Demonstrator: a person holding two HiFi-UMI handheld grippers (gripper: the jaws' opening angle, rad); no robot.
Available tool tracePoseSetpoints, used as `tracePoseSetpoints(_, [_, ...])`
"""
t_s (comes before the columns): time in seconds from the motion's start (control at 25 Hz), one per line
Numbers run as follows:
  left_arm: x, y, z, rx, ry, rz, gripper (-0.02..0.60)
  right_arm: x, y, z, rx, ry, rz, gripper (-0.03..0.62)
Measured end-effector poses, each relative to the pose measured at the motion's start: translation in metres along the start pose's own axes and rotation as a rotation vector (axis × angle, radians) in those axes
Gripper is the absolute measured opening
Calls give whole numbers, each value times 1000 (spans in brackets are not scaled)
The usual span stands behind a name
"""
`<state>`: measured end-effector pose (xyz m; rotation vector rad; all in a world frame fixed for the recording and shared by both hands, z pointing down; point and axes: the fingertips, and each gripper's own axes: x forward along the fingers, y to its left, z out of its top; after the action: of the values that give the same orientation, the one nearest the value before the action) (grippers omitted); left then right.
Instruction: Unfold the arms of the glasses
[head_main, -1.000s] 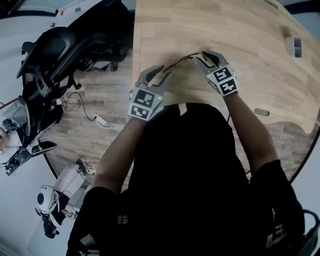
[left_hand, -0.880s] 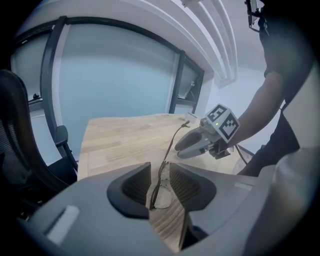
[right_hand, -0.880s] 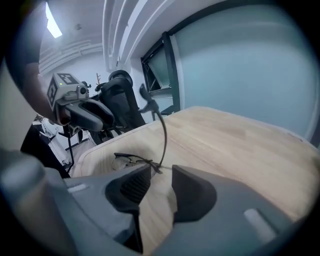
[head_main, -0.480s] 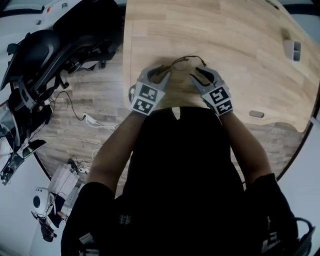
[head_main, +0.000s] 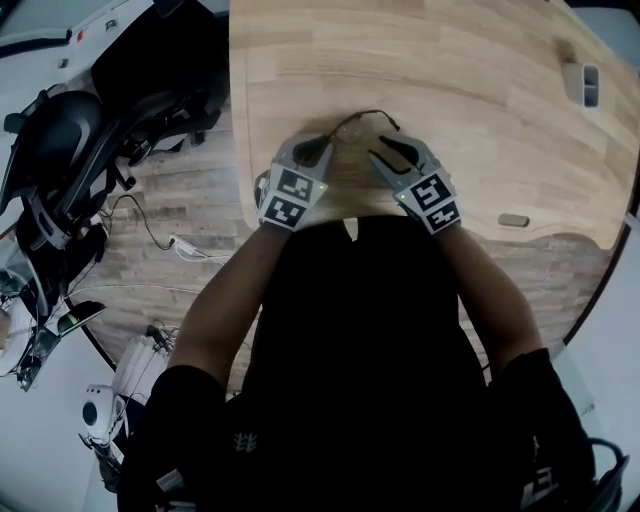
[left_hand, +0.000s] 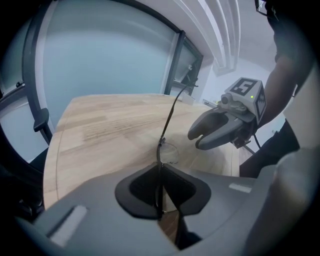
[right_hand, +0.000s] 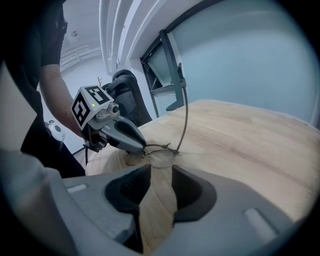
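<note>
Thin wire-framed glasses (head_main: 362, 122) rest near the front edge of the wooden table (head_main: 480, 60). My left gripper (head_main: 318, 148) has just been closing and is shut on the frame's end beside one lens (left_hand: 169, 153); the thin rim runs between its pads. One arm of the glasses (right_hand: 185, 112) sticks up, unfolded, from the far hinge. My right gripper (head_main: 386, 150) hovers open just short of the other lens (right_hand: 161, 157), with only bare wood between its jaws. In the right gripper view the left gripper (right_hand: 124, 134) pinches the frame; in the left gripper view the right gripper (left_hand: 220, 129) hangs apart from the glasses.
A black office chair (head_main: 55, 165) and loose cables (head_main: 165, 235) occupy the floor to the left. A small grey block (head_main: 584, 84) lies at the table's far right, and a small flat piece (head_main: 513, 220) near its front edge. The table's curved edge runs right under my hands.
My left gripper has come down onto the glasses and its jaws have gone from wide to closed on the frame. My right gripper has shifted slightly left, still open.
</note>
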<state>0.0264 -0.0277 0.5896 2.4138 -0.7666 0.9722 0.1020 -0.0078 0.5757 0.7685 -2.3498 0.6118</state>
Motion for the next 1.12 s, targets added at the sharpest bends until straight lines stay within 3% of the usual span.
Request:
tracePoseSetpoints(0.48, [-15,-13,13,68,-48,-42,32,7,-3,33,74,-109,31,125])
tracePoseSetpoints(0.56, [-16,-13,11,71,-45,-42,32,9,-4,36,82,-110,34,172])
tracePoseSetpoints(1.12, [-27,-18,8,77,-62,-34,32,12,16,56,39,-141,88,186])
